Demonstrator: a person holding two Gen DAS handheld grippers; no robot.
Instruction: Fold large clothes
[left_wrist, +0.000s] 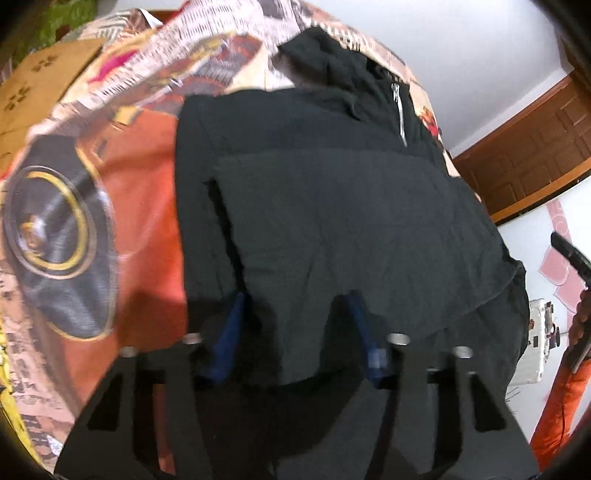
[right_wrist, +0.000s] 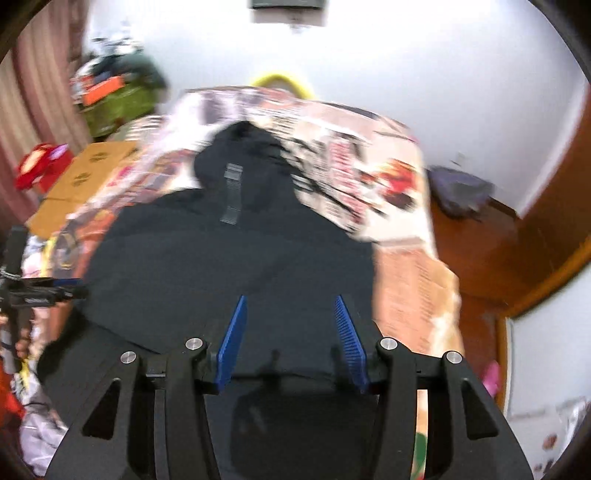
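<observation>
A black hooded jacket (left_wrist: 332, 206) lies on a bed with a printed cover (left_wrist: 140, 155), its hood and silver zip (left_wrist: 399, 110) at the far end. A lower part is folded over the body. My left gripper (left_wrist: 297, 306) is open, blue pads apart, with a flap of the jacket's hem lying between them. My right gripper (right_wrist: 291, 314) is open and empty just above the jacket's (right_wrist: 229, 266) near edge. The left gripper also shows at the left edge of the right wrist view (right_wrist: 70, 288).
A flat cardboard box (right_wrist: 85, 173) lies at the bed's far left. Piles of clothes and a green bag (right_wrist: 122, 99) stand behind it. A wooden floor (right_wrist: 491, 251) and a wooden door (left_wrist: 532, 147) lie to the right of the bed.
</observation>
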